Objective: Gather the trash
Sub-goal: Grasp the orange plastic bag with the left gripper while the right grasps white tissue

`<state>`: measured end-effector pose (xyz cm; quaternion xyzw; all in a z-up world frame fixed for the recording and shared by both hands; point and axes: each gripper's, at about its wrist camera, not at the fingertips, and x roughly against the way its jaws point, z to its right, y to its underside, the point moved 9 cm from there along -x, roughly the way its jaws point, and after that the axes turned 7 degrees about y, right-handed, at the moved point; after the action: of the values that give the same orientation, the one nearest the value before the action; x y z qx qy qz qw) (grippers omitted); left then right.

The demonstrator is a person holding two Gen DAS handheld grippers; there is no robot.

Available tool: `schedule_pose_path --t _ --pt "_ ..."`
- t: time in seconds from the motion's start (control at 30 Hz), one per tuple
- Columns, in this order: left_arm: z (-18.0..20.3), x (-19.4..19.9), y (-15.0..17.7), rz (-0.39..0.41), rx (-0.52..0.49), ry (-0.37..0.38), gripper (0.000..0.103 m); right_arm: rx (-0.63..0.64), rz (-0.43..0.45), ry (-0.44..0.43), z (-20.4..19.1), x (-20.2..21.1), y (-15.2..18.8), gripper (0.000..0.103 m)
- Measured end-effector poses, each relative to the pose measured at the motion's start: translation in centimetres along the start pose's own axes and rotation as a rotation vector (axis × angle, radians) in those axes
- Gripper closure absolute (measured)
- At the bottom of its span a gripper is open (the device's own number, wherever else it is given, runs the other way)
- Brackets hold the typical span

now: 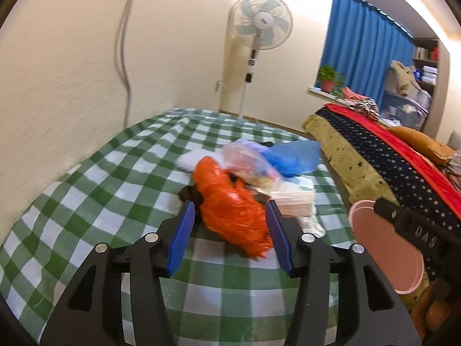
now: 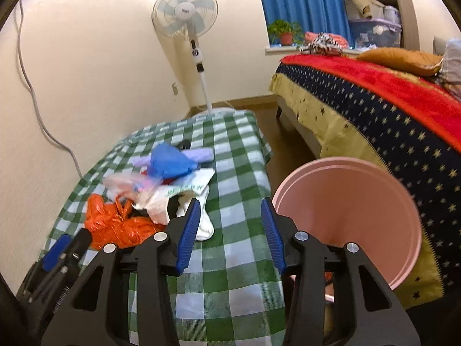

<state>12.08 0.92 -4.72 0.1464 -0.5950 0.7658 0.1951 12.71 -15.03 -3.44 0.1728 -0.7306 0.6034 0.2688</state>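
With jaws spread on either side of the orange bag (image 1: 230, 213) but not yet pinching it, the left gripper (image 1: 230, 230) lines up a grab, while the right gripper (image 2: 230, 230), also spread and empty, hangs over the checked cloth (image 2: 239, 276) with the pink bin (image 2: 345, 216) waiting at three o'clock for the trash.
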Motion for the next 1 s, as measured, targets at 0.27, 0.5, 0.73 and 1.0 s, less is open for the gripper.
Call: schedule_pose_path --t 0.27,0.5,0.73,1.0 --pt "-0.7 -1.5 0.1 -0.014 0.029 -0.015 0.048 -0.018 -0.095 -0.052 -1.0 -3.7 1.4 0.059" --pt "-0.9 -2.3 0.0 -0.024 0.038 -0.012 0.048 0.033 -0.161 -0.074 -3.1 -6.2 2.4 0.058" --pt "-0.8 -2.8 0.0 -0.045 0.046 0.007 0.048 0.069 -0.237 -0.04 -3.9 -8.3 3.6 0.059" --pt "-0.2 -3.0 0.1 -0.06 0.024 0.035 0.072 0.099 -0.245 -0.064 -4.6 -8.0 4.0 0.086"
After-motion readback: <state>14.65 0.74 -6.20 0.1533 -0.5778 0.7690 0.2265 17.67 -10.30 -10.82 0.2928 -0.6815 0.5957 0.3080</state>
